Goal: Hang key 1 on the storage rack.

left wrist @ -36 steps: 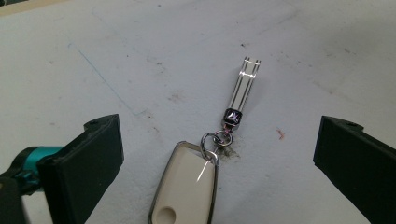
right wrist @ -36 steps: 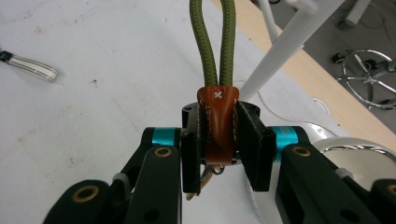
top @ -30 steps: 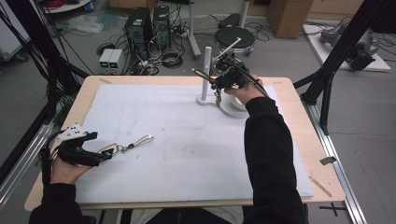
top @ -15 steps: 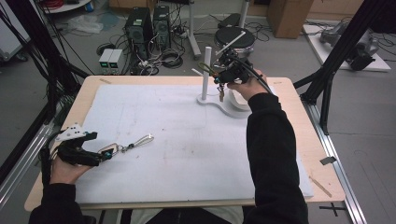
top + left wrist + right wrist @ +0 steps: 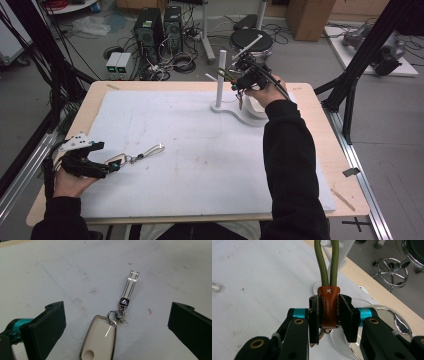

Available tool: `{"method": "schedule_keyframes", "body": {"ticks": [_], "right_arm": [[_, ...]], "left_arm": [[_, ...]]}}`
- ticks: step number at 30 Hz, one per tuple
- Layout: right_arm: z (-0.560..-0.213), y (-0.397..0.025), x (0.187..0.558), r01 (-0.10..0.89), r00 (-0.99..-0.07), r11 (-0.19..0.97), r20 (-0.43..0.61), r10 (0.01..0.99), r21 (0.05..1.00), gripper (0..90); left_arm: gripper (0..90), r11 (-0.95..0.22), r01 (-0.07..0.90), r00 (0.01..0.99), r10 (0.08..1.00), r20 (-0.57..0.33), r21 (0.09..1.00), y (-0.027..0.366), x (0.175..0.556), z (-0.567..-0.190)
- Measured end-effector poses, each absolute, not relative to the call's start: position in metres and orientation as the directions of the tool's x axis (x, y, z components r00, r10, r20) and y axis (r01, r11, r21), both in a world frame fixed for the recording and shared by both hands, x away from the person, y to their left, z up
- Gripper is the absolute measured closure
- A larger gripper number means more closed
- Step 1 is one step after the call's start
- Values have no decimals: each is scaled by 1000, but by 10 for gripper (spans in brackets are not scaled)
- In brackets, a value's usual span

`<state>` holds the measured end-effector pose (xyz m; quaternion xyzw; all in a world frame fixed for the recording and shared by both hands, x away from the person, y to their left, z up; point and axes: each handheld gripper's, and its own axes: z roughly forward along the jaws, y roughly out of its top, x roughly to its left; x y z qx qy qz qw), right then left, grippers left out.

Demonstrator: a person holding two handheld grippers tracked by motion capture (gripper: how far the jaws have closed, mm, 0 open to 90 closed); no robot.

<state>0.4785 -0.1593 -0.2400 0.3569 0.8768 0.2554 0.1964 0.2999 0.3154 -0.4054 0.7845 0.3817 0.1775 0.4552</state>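
Right gripper [image 5: 329, 322]: clamped on the brown leather tab [image 5: 328, 307] of the green cord loop [image 5: 327, 263], up at the white stand [image 5: 220, 75].
Left gripper [image 5: 115, 322]: jaws spread wide, white key fob [image 5: 100, 340] flat on the mat between them.
Progress: loop apparently at the peg, release still left; fob unpicked.
Change: right hand has risen toward the post's top; left unmoved.

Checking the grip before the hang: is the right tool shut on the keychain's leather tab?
Shut: the right tool's jaws press both sides of the leather tab.
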Motion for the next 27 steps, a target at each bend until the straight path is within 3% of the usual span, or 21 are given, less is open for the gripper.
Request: {"method": "schedule_keyframes", "body": {"ticks": [27], "right_arm": [[-287,-140,502,592,-622,574,-133,772,566,683]], "left_arm": [[20,-288,437,638,767,-68,852,315,300,-406]]}}
